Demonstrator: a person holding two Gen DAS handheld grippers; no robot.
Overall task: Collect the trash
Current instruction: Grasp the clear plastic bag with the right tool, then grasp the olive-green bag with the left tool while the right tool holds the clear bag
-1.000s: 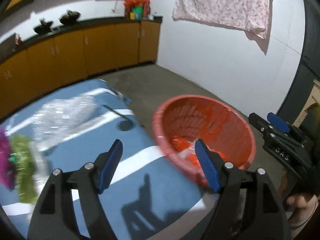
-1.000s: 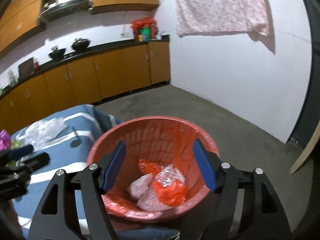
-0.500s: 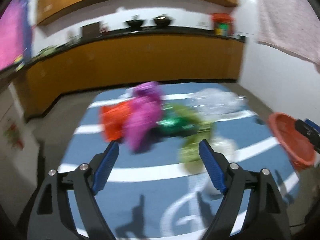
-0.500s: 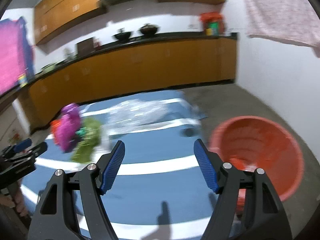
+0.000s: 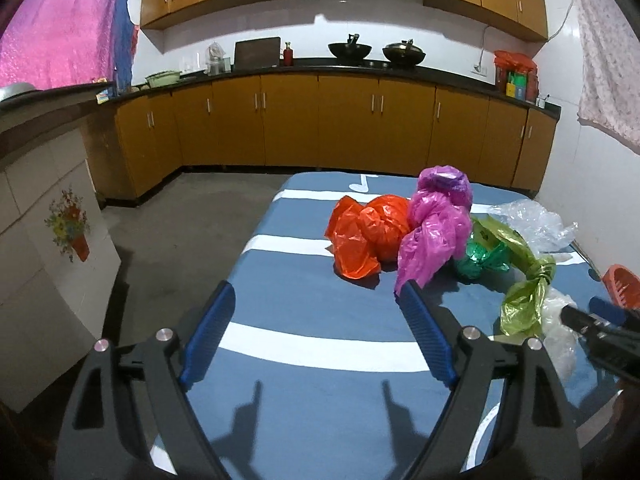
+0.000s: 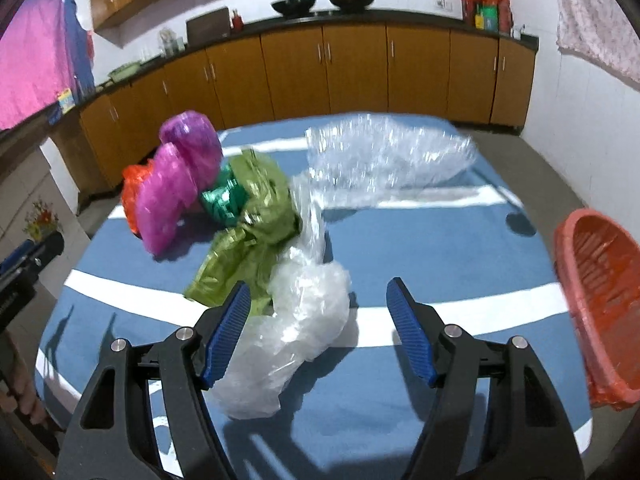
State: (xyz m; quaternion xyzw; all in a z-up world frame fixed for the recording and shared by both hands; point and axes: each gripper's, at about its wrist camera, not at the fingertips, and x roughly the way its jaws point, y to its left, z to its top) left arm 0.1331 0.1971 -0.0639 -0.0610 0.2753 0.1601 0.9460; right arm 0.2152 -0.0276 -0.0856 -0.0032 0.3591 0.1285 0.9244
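A second ago both cameras faced the red basket point(image 6: 592, 304); both now look over the blue striped cloth point(image 5: 304, 280), with the basket at its right edge. The left gripper point(image 5: 316, 336) has spread a little wider and is empty, over bare cloth near the orange bag point(image 5: 368, 236) and purple bag point(image 5: 436, 224). The right gripper point(image 6: 316, 332) is wide too, its pads apart from the white plastic bag point(image 6: 296, 328) lying between them (closer to the left pad). Only the right view shows that white bag well and the large clear plastic sheet point(image 6: 384, 156) at the far side; the left view shows the small green bag point(image 5: 480, 258) and olive bag point(image 5: 524, 296) sharply.
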